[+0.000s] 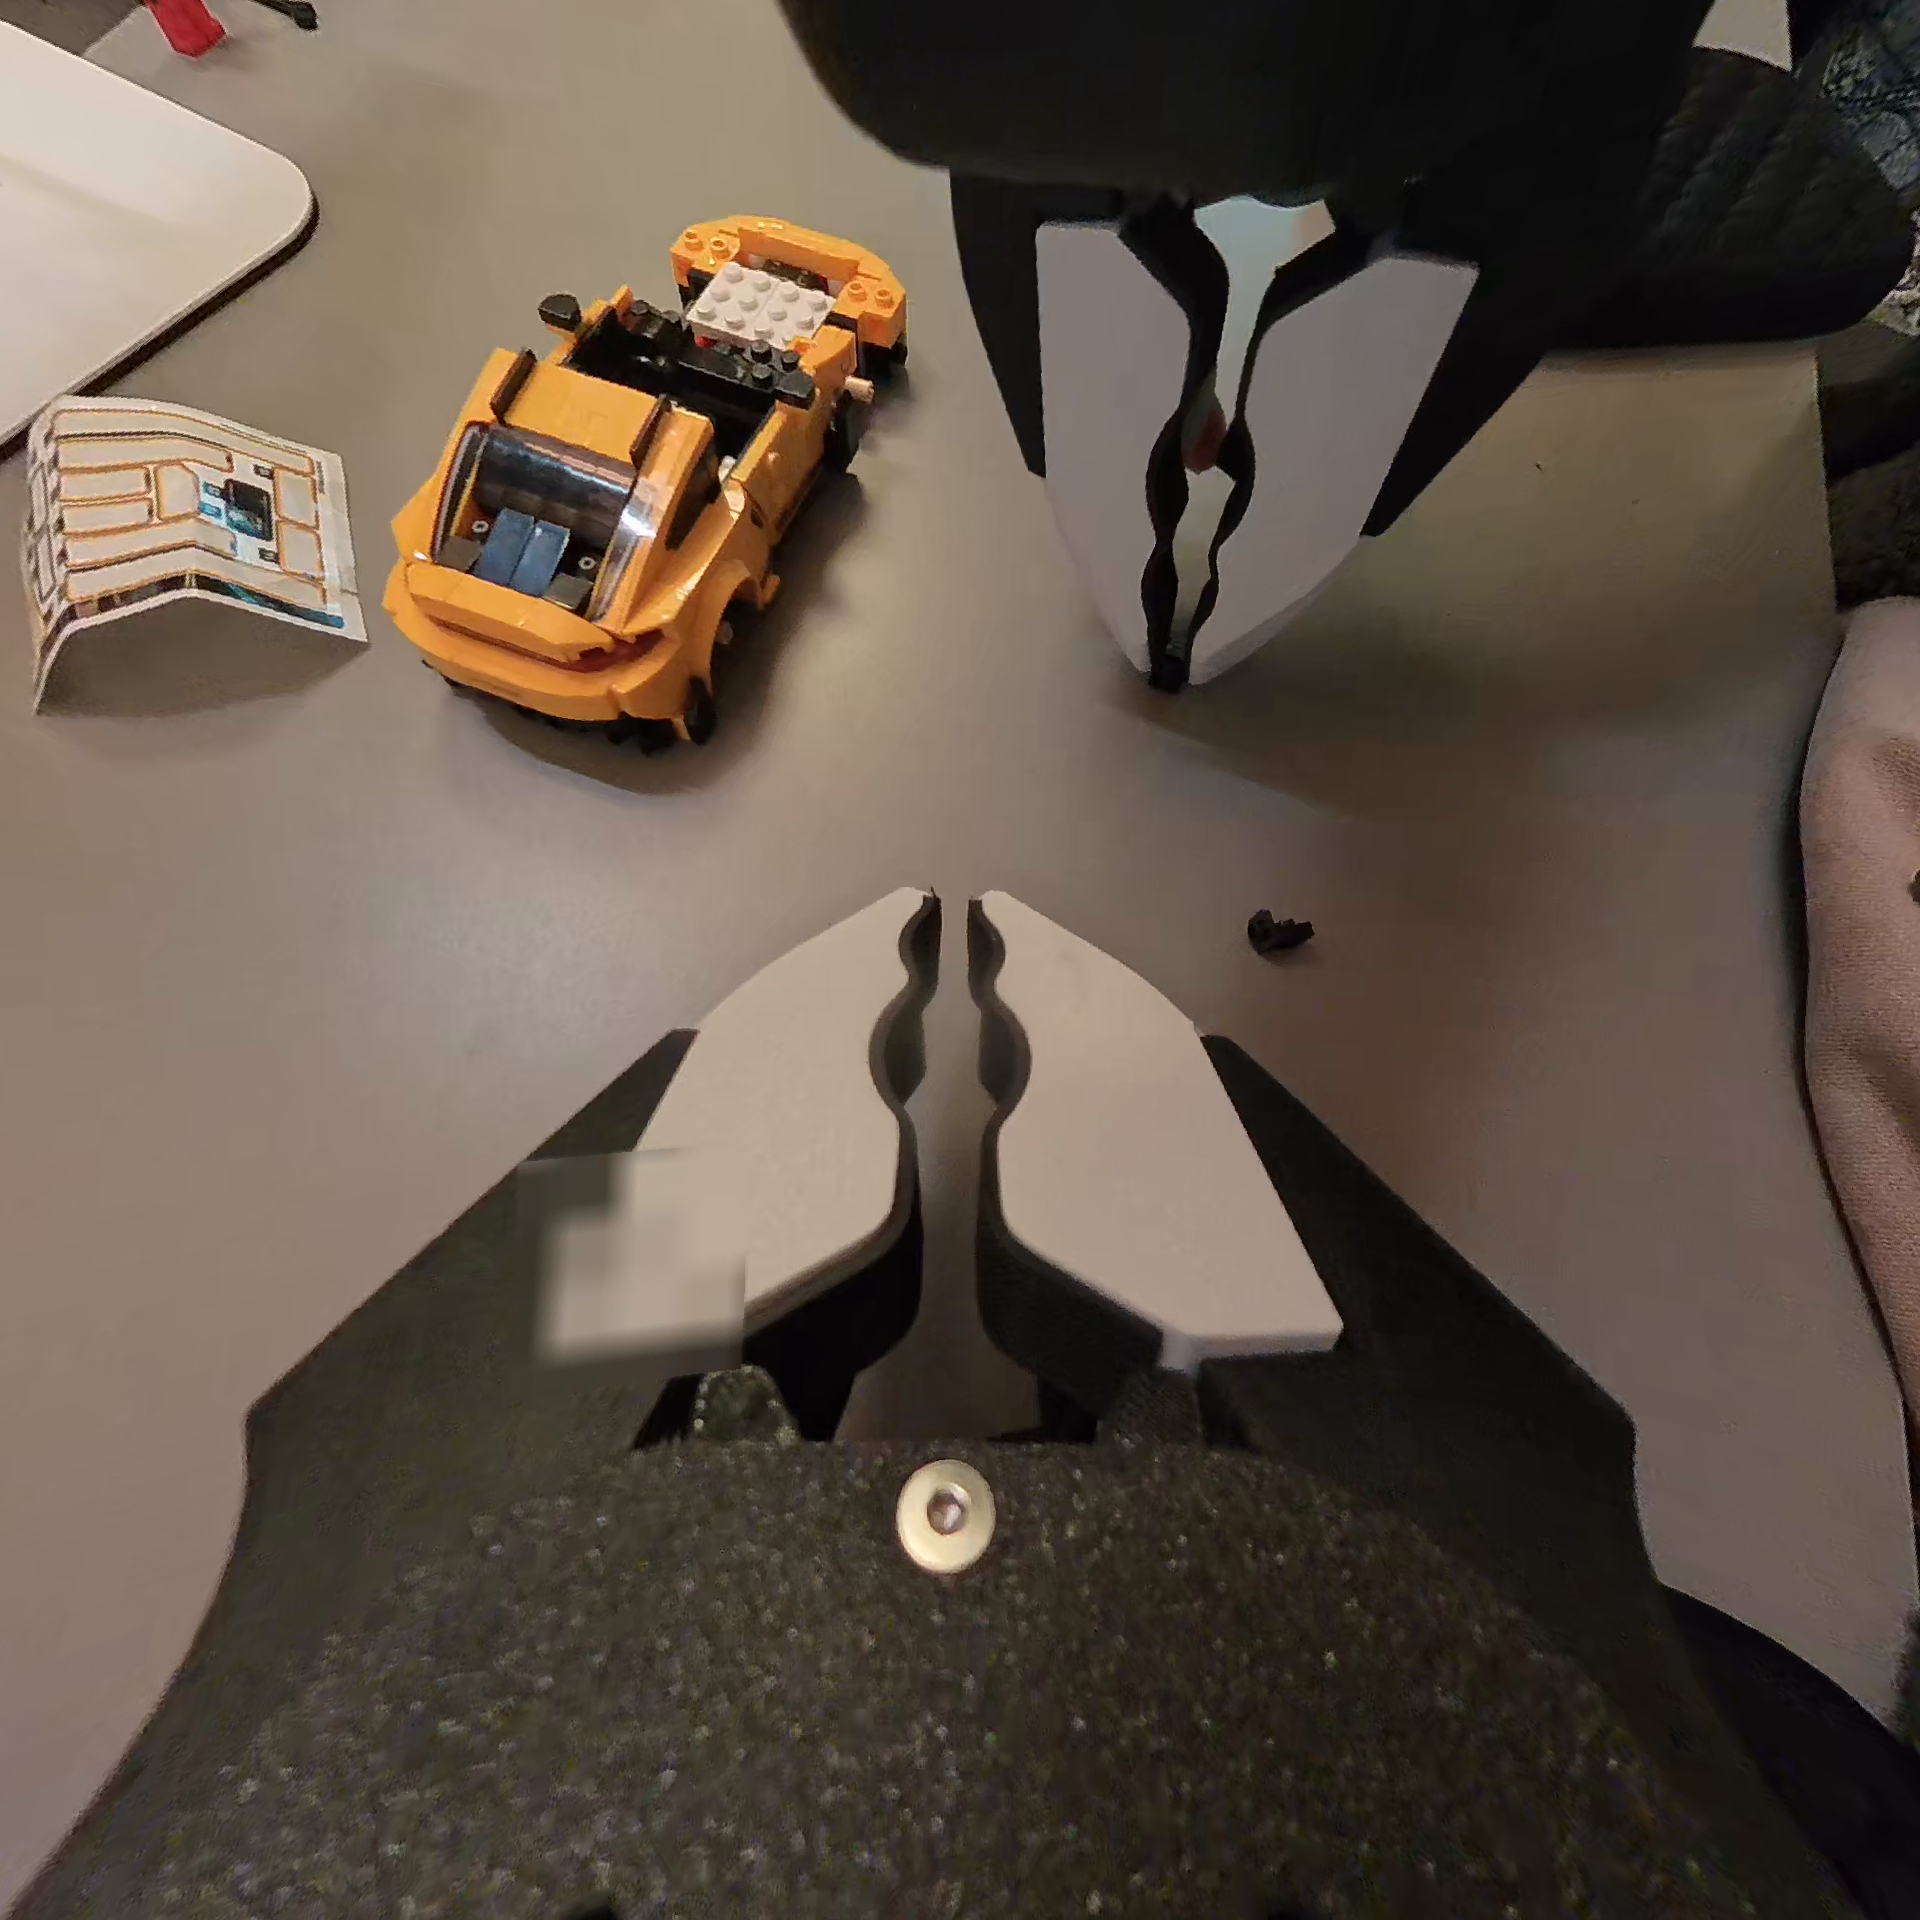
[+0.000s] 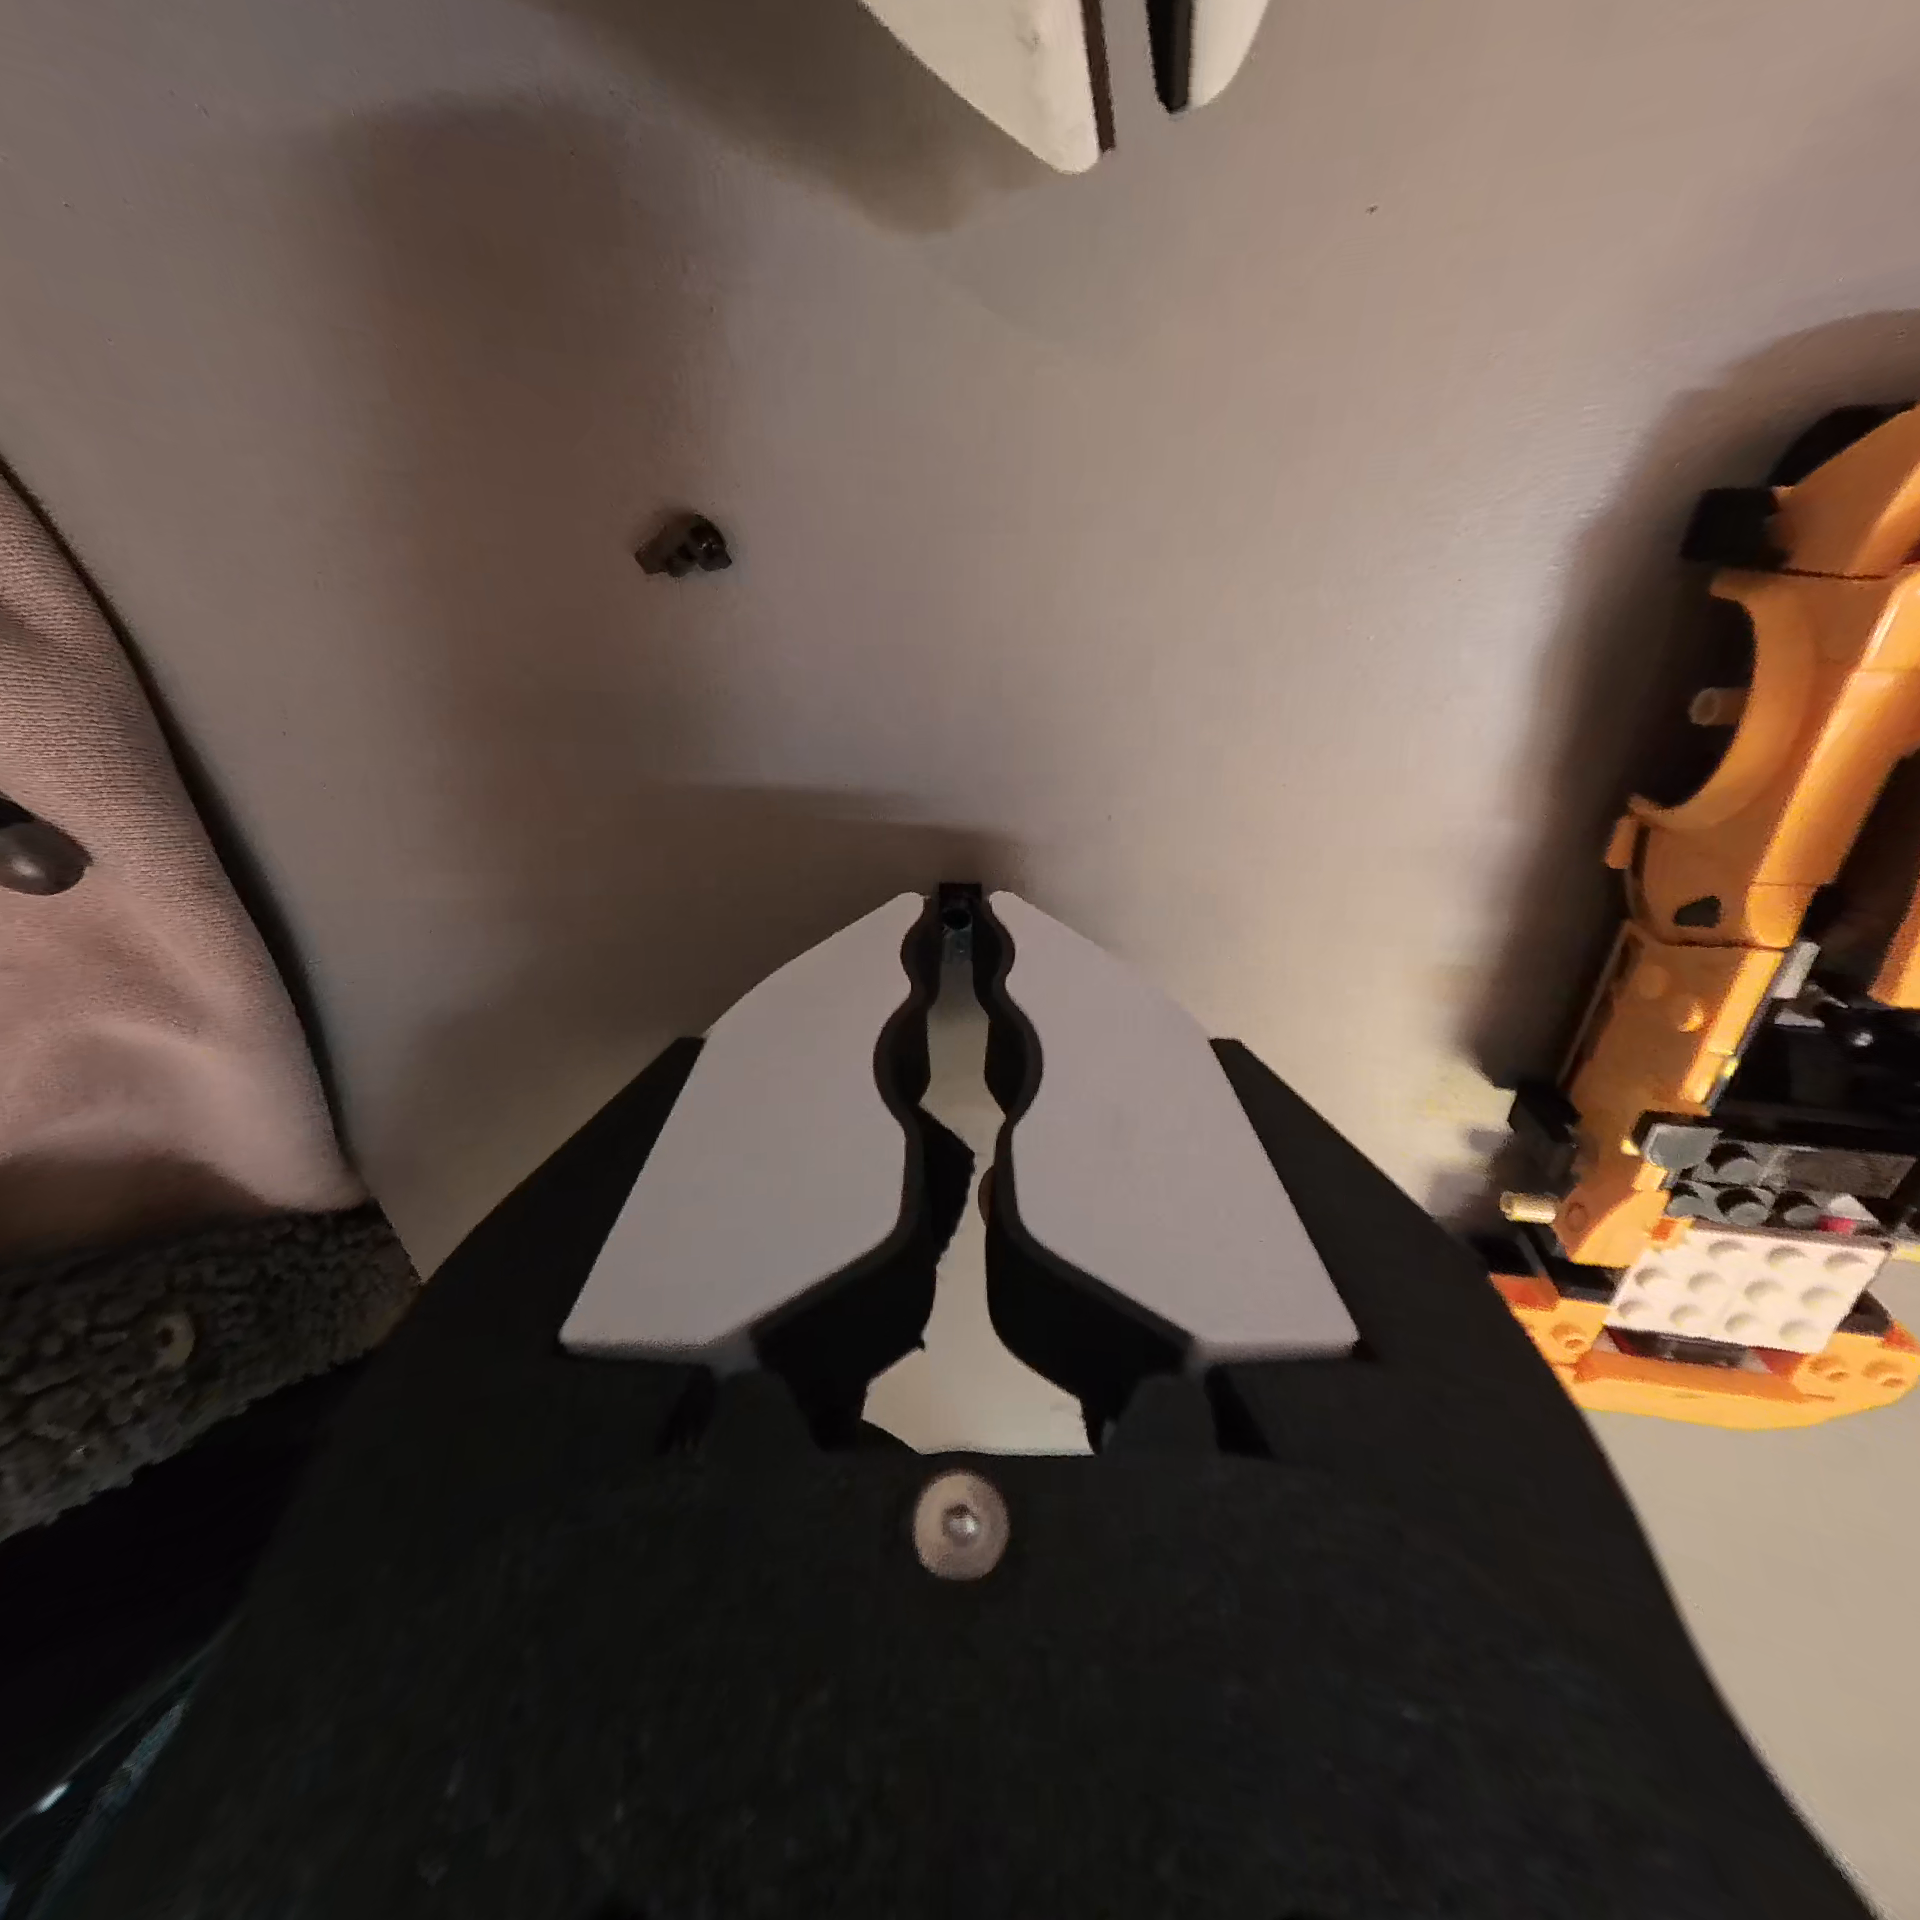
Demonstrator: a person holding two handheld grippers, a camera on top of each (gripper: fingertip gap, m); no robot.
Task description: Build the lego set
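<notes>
A partly built orange lego car (image 1: 623, 488) stands on the grey table at the upper left of the left wrist view; its rear end shows at the right edge of the right wrist view (image 2: 1756, 935). My right gripper (image 2: 958, 902) is shut on a small black lego piece (image 2: 956, 914) at its tips, touching the table; it also shows in the left wrist view (image 1: 1172, 665), right of the car. My left gripper (image 1: 954, 909) is shut and empty, low over the table. A second small black piece (image 1: 1280, 930) lies loose on the table to its right, also in the right wrist view (image 2: 681, 549).
A folded sticker sheet (image 1: 177, 530) lies left of the car. A white tray corner (image 1: 125, 208) sits at the far left. A red piece (image 1: 187, 26) is at the top left. A person's beige sleeve (image 1: 1870, 935) is along the right edge. About 9 cm separates my left fingertips from my right.
</notes>
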